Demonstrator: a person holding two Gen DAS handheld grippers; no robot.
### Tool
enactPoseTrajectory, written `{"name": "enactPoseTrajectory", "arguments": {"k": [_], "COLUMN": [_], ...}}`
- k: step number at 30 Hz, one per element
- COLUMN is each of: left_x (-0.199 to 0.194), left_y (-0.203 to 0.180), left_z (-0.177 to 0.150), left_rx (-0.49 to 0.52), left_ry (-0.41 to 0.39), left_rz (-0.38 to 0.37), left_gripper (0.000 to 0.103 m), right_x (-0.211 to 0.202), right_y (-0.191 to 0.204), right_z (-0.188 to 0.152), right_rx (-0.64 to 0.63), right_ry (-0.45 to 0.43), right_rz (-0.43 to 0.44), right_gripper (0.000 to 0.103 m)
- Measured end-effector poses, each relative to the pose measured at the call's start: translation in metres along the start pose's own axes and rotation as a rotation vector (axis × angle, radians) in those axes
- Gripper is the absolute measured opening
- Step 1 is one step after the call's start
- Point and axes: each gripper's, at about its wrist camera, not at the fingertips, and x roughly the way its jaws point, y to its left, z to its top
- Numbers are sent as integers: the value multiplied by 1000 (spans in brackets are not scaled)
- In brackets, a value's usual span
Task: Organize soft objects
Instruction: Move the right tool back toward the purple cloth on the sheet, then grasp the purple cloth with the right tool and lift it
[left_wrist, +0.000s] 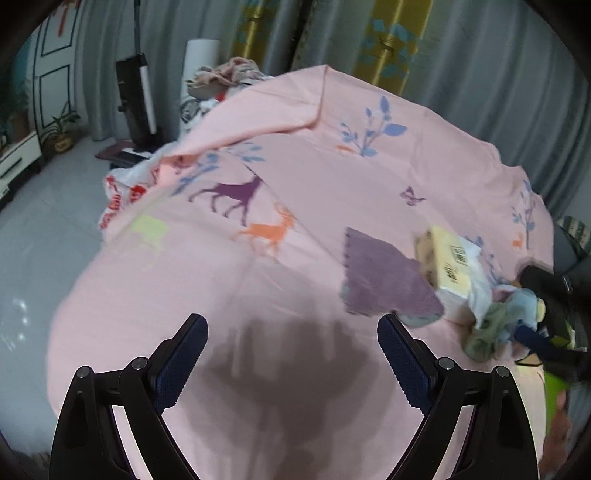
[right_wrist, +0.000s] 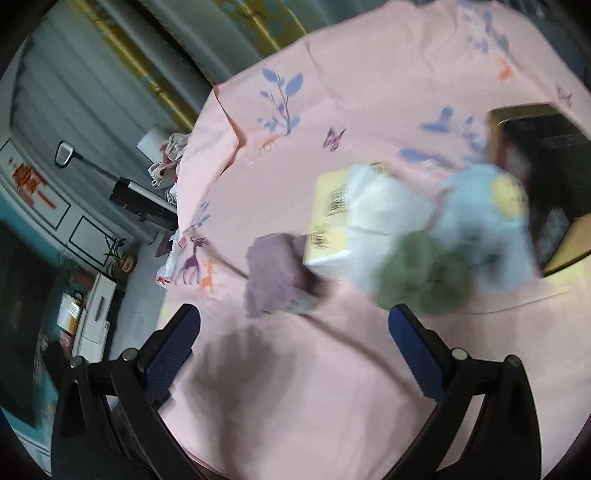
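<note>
Both grippers hang with jaws spread and empty over the pink printed sheet (left_wrist: 295, 258): left gripper (left_wrist: 291, 350), right gripper (right_wrist: 293, 339). Probably they are approaching the soft pile ahead: purple cloth (left_wrist: 384, 277), yellow tissue pack (left_wrist: 448, 258), green cloth (right_wrist: 424, 280) and pale blue plush toy (right_wrist: 484, 218), bunched touching one another. Only the right view shows a dark open box (right_wrist: 546, 177) just beside them, likely the destination.

Tissue pack (left_wrist: 448, 258), ahead and right of the left gripper (left_wrist: 291, 363): dark printed label and code square, blurred and unreadable. No other legible text.
</note>
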Motion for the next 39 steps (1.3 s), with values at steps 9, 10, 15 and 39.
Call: {"name": "enactPoseTrajectory", "arguments": {"k": [9,10,15,39], "left_x": [2,1,-4,4], "left_y": [31,32,34,-3], "left_z": [10,10,12,-1], "left_rx": [-103,-102,-98,25], "left_ry": [29,27,15,39], "left_rz": [-37,-48,-51,-60], "left_gripper": [93,93,93,93], "right_x": [95,98,119,-10], "right_y": [44,42,46,-17], "right_z": [4,7,8,-31], "right_rx": [-112,-120,-212,-278], "right_ry": [72,51,52,146], "right_rz": [-239,-256,-337,-59], "right_gripper": [92,91,83,21]}}
